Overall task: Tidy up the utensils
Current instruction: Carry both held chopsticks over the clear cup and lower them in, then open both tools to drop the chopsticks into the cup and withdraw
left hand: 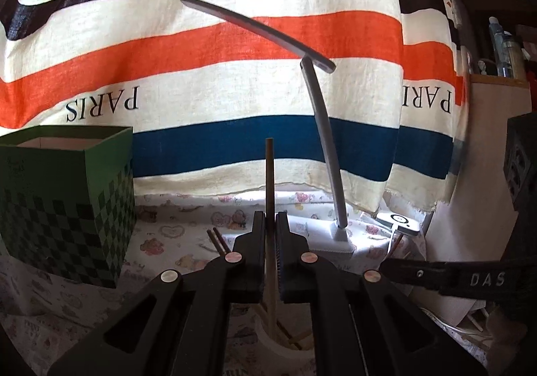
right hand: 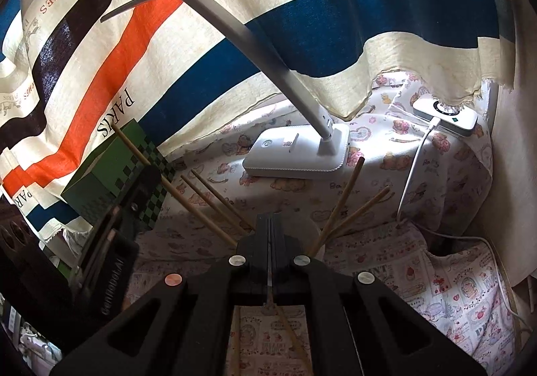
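Left gripper — fingers clamped on one upright chopstick above the white cup; right gripper — fingers closed, empty, over the cup.

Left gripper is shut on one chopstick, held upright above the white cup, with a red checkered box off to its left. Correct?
Not quite: the checkered box is green, as the left wrist view shows. The left gripper is shut on one chopstick, upright above the white cup.

A striped cloth printed "PARIS" hangs behind the bench, daylight glowing through it; a white desk lamp stands near the bench's back edge.
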`<state>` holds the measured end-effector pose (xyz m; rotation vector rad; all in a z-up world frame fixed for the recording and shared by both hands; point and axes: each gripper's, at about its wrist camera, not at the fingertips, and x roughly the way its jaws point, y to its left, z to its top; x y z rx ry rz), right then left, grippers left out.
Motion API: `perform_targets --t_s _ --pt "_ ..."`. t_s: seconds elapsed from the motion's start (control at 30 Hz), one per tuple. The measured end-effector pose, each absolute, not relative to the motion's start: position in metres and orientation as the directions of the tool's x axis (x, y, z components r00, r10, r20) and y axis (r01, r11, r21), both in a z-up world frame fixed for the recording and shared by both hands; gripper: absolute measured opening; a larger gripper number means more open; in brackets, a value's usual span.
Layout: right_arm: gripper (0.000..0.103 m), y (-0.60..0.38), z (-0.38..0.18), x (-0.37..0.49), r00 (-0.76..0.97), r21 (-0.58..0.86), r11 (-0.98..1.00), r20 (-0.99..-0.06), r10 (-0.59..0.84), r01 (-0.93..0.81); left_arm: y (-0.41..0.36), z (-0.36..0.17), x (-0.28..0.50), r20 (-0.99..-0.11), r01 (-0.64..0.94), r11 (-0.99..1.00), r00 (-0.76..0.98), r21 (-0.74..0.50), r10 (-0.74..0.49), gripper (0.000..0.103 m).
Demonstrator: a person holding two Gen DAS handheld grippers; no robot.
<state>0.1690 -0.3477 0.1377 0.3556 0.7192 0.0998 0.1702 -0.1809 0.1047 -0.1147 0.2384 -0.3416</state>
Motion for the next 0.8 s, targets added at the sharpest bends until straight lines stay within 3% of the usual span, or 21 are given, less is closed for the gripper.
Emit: perform_targets --t_s 0.3,0.4,0.53,0.67,0.73,0.8 --pt "0.002 -0.352 0.135 0.172 0.739 0.365 0.929 -0.640 0.211 0.051 -0.180 0.073 0.184 -0.370 0.303 0.938 0.862 -0.170 -0.346 0.005" --pt "0.002 -0.350 0.135 0.172 0.737 0.366 0.929 -0.641 0.212 0.051 -0.180 0.079 0.176 -0.354 0.305 0.940 0.871 -0.156 -0.341 0.005" --pt "0.002 -0.348 0.134 0.175 0.726 0.367 0.929 -0.652 0.219 0.049 -0.172 0.099 0.168 -0.328 0.315 0.936 0.877 -0.155 -0.350 0.020" --pt "0.002 -0.345 0.133 0.175 0.712 0.375 0.926 -0.661 0.236 0.041 -0.151 0.114 0.151 -0.290 0.278 0.951 0.906 -0.139 -0.307 0.033" --pt "0.002 -0.339 0.134 0.174 0.710 0.383 0.923 -0.656 0.256 0.021 -0.139 0.118 0.138 -0.272 0.254 0.961 0.922 -0.113 -0.276 0.046" --pt "0.002 -0.331 0.136 0.173 0.708 0.379 0.926 -0.653 0.268 -0.002 -0.127 0.121 0.124 -0.248 0.221 0.972 0.940 -0.079 -0.234 0.051"
